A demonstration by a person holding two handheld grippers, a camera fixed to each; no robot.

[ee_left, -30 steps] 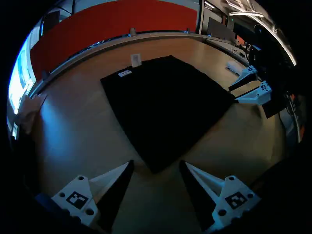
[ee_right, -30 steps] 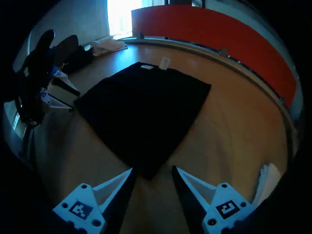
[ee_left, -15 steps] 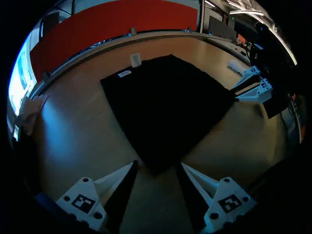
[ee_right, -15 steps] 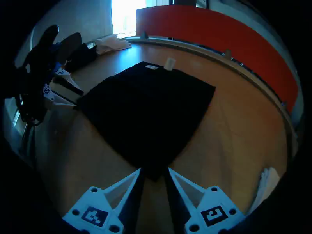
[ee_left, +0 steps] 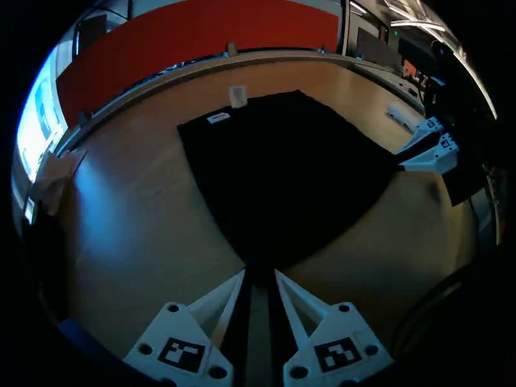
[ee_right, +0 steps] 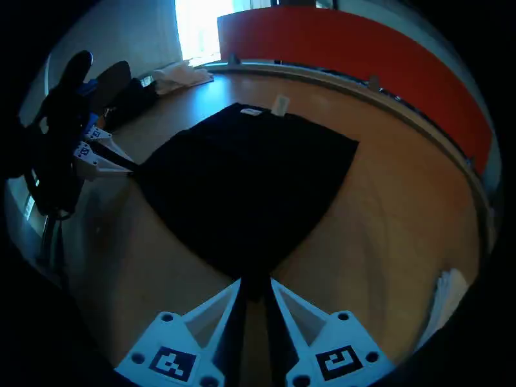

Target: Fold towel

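On the wooden table [ee_left: 129,213] the black towel [ee_left: 284,168] lies spread flat, with one near corner pointing at each camera. A second ago both grippers stood wide, fingers flanking those corners. Now the left gripper [ee_left: 260,276] has narrowed until both fingers pinch its corner, and the right gripper [ee_right: 256,284] has closed the same way on the neighbouring corner. The towel's near edges, straight before, now curve in toward each pinch. A white label [ee_left: 219,118] sits on the far corner, with a small white card [ee_left: 238,95] standing just beside the far edge. A crumpled pale cloth [ee_left: 55,177] lies at the far left of the table. A red panel [ee_left: 193,32] runs behind the table's far rim.
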